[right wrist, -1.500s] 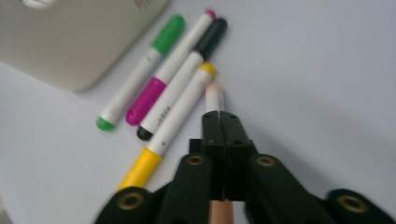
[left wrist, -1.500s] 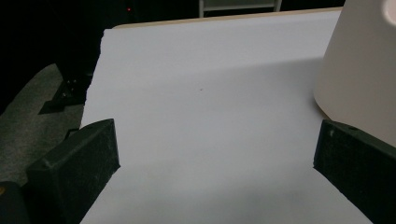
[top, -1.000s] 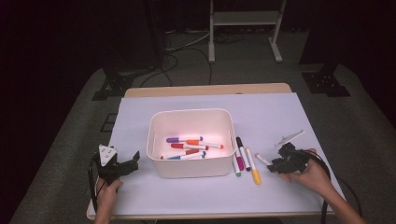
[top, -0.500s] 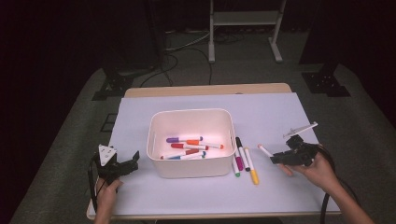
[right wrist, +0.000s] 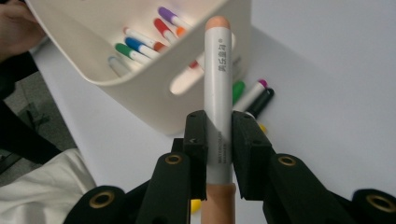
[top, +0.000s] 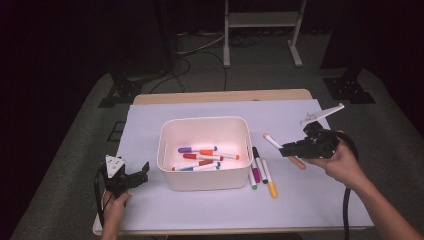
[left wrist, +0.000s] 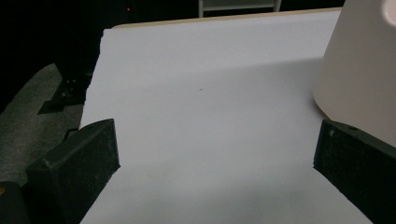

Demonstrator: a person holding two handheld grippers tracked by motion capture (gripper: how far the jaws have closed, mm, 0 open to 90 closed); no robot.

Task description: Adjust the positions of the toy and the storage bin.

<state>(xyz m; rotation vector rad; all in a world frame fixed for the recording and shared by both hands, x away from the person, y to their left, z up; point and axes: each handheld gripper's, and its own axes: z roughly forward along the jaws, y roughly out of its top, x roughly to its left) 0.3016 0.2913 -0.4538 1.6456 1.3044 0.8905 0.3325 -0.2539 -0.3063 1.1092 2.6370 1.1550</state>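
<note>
Right gripper view: right gripper [right wrist: 218, 140] clenched on peach-capped marker [right wrist: 217, 88], held above paper beside white bin [top: 205, 152]; left gripper [left wrist: 210, 182] released, idle left of bin; step judged mid-transfer, next move calls for carrying over rim, then releasing inside.

A line of grey print runs lengthwise along the white barrel of the peach-capped marker [right wrist: 218, 98], seen in the right gripper view: four Chinese characters followed by a small registered-trademark sign, though the characters are too soft to read with certainty. Lower on the same barrel, between the pads, stands a row of tiny grey Latin capitals, too small to make out.
</note>
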